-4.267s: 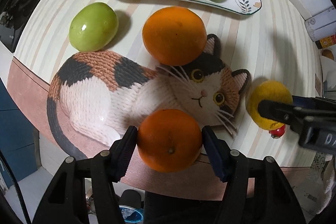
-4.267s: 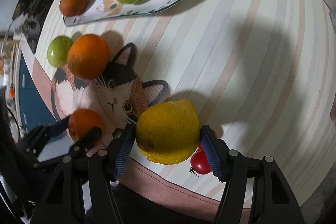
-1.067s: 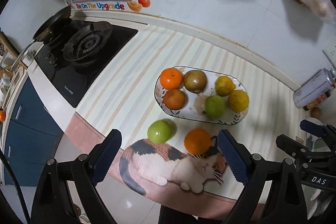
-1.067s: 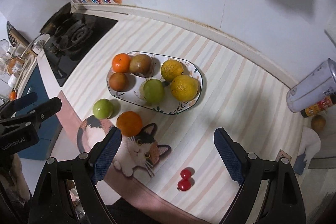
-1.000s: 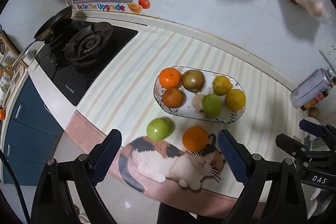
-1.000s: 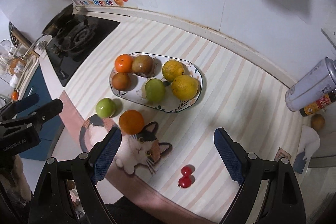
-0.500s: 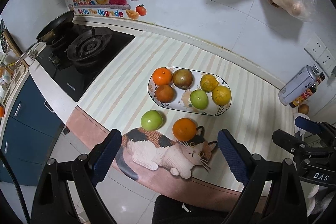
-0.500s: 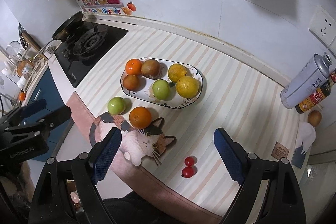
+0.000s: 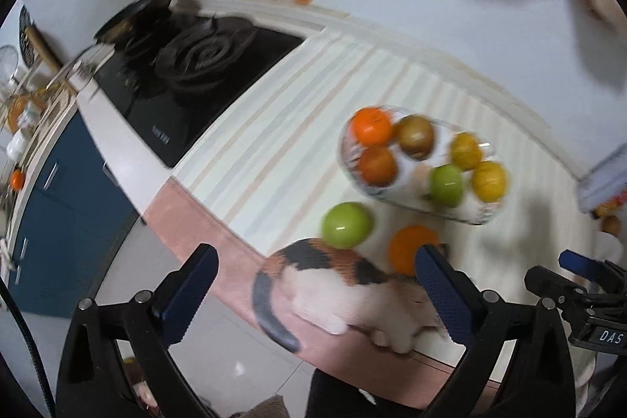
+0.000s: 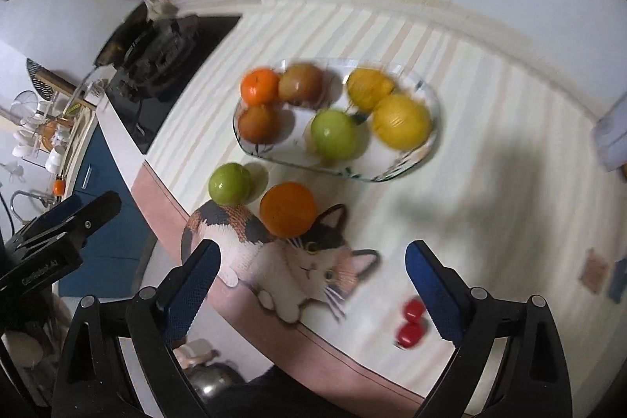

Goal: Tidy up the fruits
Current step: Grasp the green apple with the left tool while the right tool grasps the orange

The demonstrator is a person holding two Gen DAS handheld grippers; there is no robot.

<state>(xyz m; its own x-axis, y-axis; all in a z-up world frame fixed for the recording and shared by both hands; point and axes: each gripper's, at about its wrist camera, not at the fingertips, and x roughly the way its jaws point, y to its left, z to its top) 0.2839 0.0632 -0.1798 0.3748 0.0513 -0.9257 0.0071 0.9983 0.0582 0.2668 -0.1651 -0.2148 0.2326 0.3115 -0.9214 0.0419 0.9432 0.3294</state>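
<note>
Both cameras dropped closer; only right wrist shows cherry tomatoes (image 10: 410, 323).

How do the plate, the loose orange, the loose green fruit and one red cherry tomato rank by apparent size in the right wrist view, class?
1. plate
2. loose orange
3. loose green fruit, only slightly smaller than the orange, so nearly a tie given the blur
4. red cherry tomato, smallest though nearest the camera
</note>
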